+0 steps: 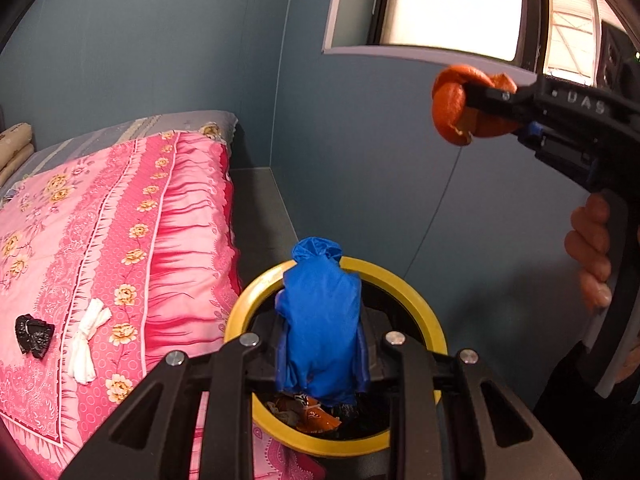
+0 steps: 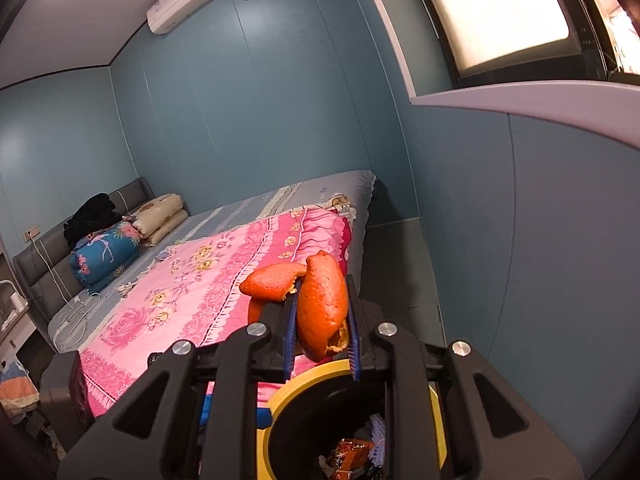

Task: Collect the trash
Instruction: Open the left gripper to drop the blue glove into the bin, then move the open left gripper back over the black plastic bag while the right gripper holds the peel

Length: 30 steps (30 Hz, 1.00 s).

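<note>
The left gripper (image 1: 322, 344) clamped a blue glove (image 1: 320, 320) over the yellow-rimmed bin (image 1: 400, 280). The right gripper (image 2: 322, 320), lettered "UAS", pinched orange peel (image 2: 322, 308) above the bin's near rim.

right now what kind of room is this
Most likely a bedroom. A bed with a pink floral quilt and pillows against a padded headboard fills the room, and an air conditioner hangs on the blue wall. A yellow-rimmed trash bin stands beside the bed.
</note>
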{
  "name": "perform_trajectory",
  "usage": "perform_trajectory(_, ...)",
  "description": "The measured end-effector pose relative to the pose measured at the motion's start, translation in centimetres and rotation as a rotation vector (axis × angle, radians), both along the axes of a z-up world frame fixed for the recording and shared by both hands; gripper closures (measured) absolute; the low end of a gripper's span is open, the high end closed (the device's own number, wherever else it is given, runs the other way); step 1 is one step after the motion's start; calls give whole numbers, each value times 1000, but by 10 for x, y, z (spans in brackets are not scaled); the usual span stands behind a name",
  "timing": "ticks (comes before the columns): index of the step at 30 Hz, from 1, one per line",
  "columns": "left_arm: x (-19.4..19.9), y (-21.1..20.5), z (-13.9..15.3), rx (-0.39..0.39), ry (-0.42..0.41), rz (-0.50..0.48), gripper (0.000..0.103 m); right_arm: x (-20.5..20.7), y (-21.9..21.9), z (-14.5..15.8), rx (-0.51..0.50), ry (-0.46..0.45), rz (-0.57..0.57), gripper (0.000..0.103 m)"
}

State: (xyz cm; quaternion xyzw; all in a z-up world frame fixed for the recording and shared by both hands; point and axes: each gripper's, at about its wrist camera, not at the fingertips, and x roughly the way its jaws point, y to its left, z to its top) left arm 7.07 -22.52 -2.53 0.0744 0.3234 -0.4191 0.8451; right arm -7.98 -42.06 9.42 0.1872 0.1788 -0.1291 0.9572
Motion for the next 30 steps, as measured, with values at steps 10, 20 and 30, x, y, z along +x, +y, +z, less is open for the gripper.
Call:
perform_trajectory(10,9,-15,-25,7,92,-28,71,21,-9,-10,15,27,-9,77)
perform_trajectory(20,26,11,-27,-37,140,50,39,21,-9,-15,18,19,-41,53)
perform_trajectory(30,33,28,-17,-71,127,97,39,24,-8,-14,25,34,-17,47)
